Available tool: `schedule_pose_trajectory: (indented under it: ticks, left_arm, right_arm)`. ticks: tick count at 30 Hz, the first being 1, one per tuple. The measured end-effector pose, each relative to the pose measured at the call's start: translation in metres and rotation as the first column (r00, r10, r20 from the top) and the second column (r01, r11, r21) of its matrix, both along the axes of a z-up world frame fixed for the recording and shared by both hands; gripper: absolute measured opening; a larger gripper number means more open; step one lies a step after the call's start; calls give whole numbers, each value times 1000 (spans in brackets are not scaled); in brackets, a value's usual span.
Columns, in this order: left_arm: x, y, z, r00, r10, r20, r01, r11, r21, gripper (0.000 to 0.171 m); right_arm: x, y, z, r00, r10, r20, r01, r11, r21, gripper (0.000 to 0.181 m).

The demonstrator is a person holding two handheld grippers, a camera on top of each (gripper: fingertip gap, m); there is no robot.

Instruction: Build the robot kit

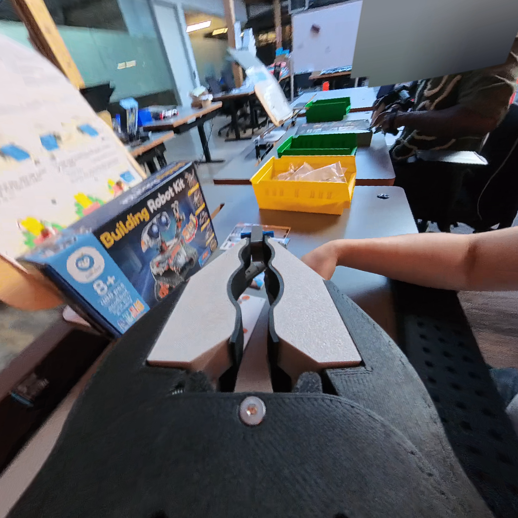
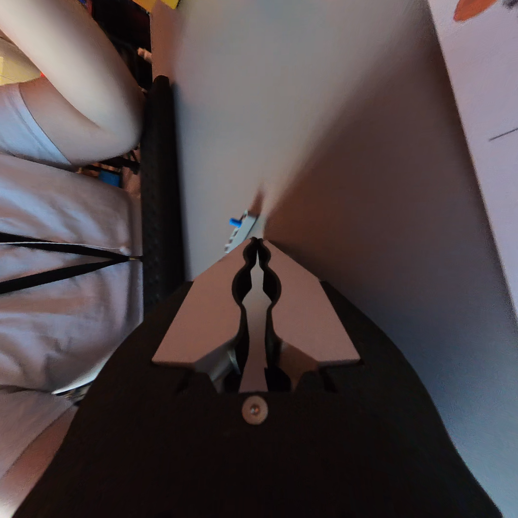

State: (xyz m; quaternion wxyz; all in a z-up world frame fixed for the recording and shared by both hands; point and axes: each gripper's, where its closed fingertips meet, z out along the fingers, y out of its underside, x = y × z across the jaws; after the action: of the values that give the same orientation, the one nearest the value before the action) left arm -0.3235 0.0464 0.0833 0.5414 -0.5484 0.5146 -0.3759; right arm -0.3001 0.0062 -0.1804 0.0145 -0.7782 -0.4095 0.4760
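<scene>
My left gripper [image 1: 257,243] is shut on a small black building piece [image 1: 256,238] with a blue pin [image 1: 269,233] across its far end, and holds it above a printed sheet [image 1: 253,311] on the dark table [image 1: 372,213]. A bare forearm [image 1: 406,259] reaches in from the right, its hand just right of the fingers. My right gripper [image 2: 256,243] is shut with its tips together, low over a pale, blurred surface [image 2: 280,112]. A small grey holed piece [image 2: 241,231] with a blue pin [image 2: 233,222] sits just beyond its left fingertip; I cannot tell if they touch.
A blue robot kit box [image 1: 134,252] stands tilted at the left, against a slanted instruction board [image 1: 47,145]. A yellow bin [image 1: 302,185] holding clear bags sits ahead, green bins [image 1: 319,144] behind it. Another person [image 1: 448,117] works at the far right. A person's light clothing [image 2: 61,280] fills the right view's left. The left gripper's tips are roughly 25 cm from the right gripper's.
</scene>
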Motion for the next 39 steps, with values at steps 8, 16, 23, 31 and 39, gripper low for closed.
schedule_pose_trajectory:
  ticks: [8,16,23,31,39]
  left_arm:
    - [19,-40,-11,993,-104,-64,119,938,325,6]
    - [39,-60,-48,983,-39,-180,155,702,695,6]
    - [49,-44,-63,973,-62,-223,191,756,626,7]
    - [29,-30,-47,962,-263,72,272,946,-178,41]
    - [41,-15,-56,959,-227,168,263,933,-245,26]
  right_arm:
    - [6,21,181,784,15,-620,408,741,533,23]
    - [16,-16,223,591,-125,-797,227,974,15,24]
    - [13,-4,202,617,-103,-780,227,973,51,7]
    - [23,25,202,572,85,-816,550,698,458,7]
    - [19,35,206,612,127,-781,690,397,605,7]
